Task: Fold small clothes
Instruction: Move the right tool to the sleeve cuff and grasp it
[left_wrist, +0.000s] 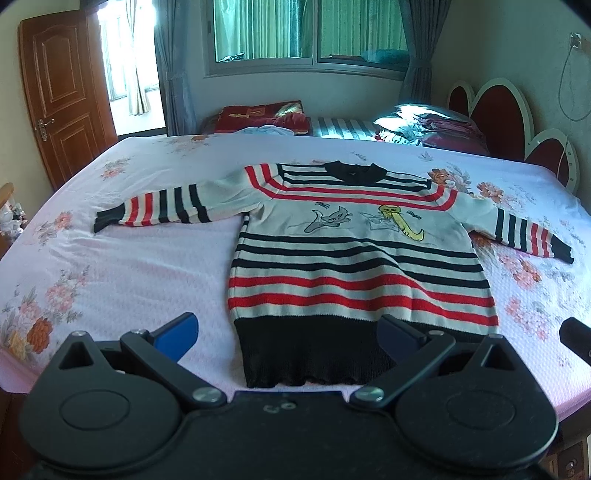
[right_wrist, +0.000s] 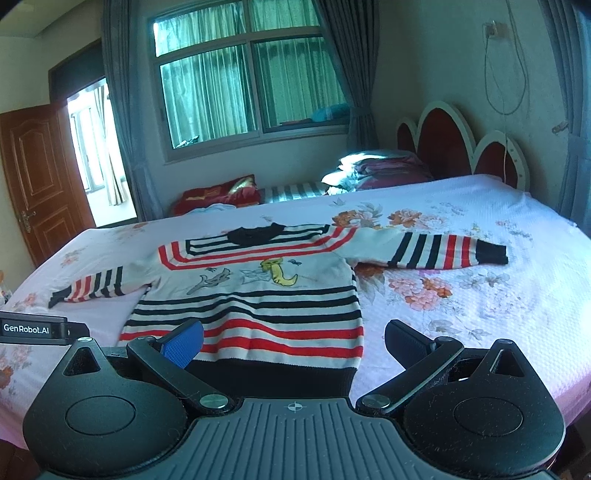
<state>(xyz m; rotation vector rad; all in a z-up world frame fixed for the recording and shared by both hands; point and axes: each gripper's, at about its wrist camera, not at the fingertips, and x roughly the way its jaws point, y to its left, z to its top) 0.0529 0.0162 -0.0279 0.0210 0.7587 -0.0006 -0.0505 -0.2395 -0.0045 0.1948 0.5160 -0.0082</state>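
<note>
A small striped sweater (left_wrist: 354, 266) lies flat and face up on the bed, both sleeves spread out, black hem toward me. It is white with red and black stripes, a black collar and cartoon pictures on the chest. My left gripper (left_wrist: 286, 339) hovers open just above the black hem (left_wrist: 314, 354), nothing between its fingers. In the right wrist view the same sweater (right_wrist: 258, 295) lies ahead, its right sleeve (right_wrist: 436, 251) stretched out to the right. My right gripper (right_wrist: 293, 345) is open over the hem's right part, holding nothing. The left gripper's body (right_wrist: 33, 328) shows at the left edge.
The bed sheet (left_wrist: 110, 266) is pink with flower prints. A second bed with red pillows (left_wrist: 258, 116) and bedding (left_wrist: 424, 125) stands behind, below a window. A red scalloped headboard (left_wrist: 498, 110) is at the right, a wooden door (left_wrist: 62, 96) at the left.
</note>
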